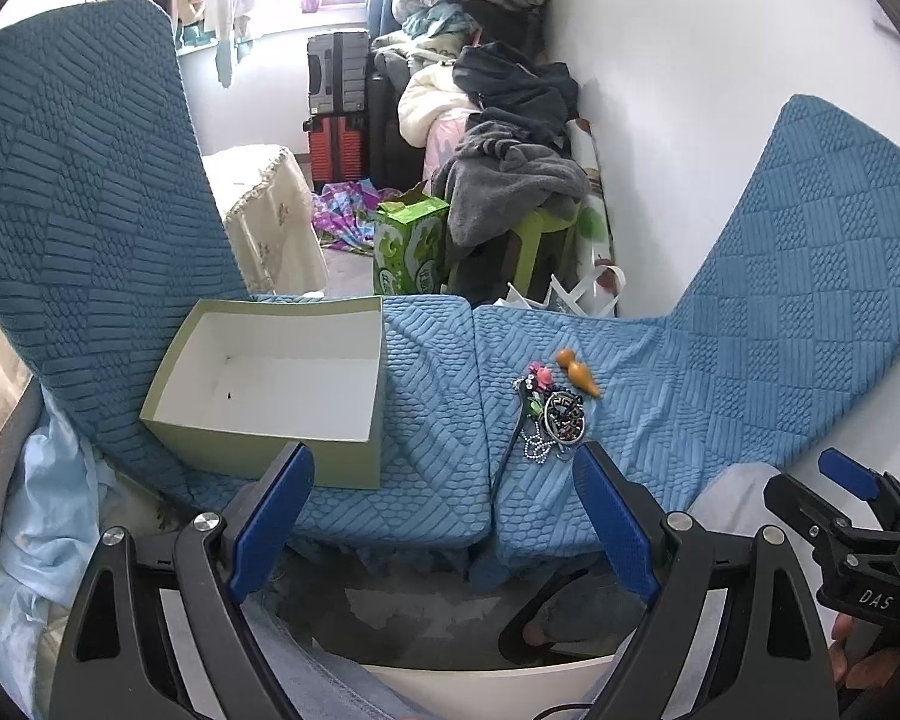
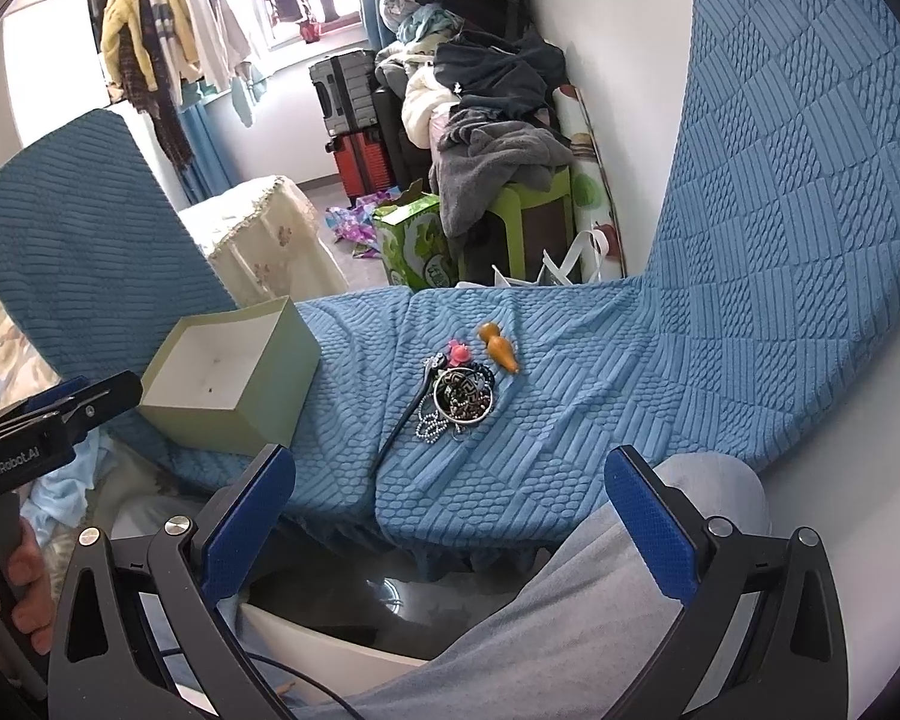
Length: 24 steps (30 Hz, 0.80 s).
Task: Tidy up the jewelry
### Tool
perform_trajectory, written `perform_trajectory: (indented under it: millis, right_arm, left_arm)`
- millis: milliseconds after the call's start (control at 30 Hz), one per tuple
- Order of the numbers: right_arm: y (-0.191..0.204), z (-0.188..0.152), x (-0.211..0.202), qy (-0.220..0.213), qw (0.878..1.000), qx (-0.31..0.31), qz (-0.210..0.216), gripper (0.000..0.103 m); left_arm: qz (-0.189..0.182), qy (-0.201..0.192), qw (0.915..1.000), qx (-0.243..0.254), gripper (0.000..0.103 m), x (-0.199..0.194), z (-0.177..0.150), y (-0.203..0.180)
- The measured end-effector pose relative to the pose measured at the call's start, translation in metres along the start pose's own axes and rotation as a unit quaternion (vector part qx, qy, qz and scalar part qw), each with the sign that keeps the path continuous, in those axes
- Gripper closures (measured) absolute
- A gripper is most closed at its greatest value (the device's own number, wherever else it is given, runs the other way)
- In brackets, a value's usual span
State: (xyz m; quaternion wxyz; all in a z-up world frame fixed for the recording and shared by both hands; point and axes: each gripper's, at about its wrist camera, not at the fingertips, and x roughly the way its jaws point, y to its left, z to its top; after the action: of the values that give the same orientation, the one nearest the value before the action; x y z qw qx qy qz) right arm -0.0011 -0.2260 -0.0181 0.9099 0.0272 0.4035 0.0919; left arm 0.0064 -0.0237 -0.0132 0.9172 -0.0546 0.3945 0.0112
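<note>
A heap of jewelry [image 1: 555, 417] [image 2: 459, 399] lies on the blue quilted seat cover: bangles, a bead chain, a dark hair stick and a pink piece [image 2: 457, 353]. An orange gourd-shaped pendant [image 1: 577, 372] [image 2: 499, 348] rests just behind it. An empty pale green box [image 1: 270, 384] [image 2: 228, 372] with a white inside stands to the left. My left gripper [image 1: 444, 462] is open, held near the seat's front edge. My right gripper [image 2: 450, 468] is open too, below the heap, with nothing between its fingers.
The blue cover [image 2: 570, 420] rises into a backrest on the right [image 2: 798, 180] and another on the left [image 1: 78, 192]. A person's grey-trousered leg [image 2: 600, 588] is under the right gripper. Behind are a green carton [image 1: 411, 246], piled clothes and suitcases.
</note>
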Motion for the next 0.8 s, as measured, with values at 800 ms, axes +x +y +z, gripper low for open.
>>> perform_trajectory:
  millis: [800]
  right_arm:
    - [-0.002,0.005,0.018,-0.002,1.000,-0.001,0.018,0.000]
  left_arm:
    - [-0.005,0.010,0.9996,-0.027,0.014,0.021,0.000,0.014]
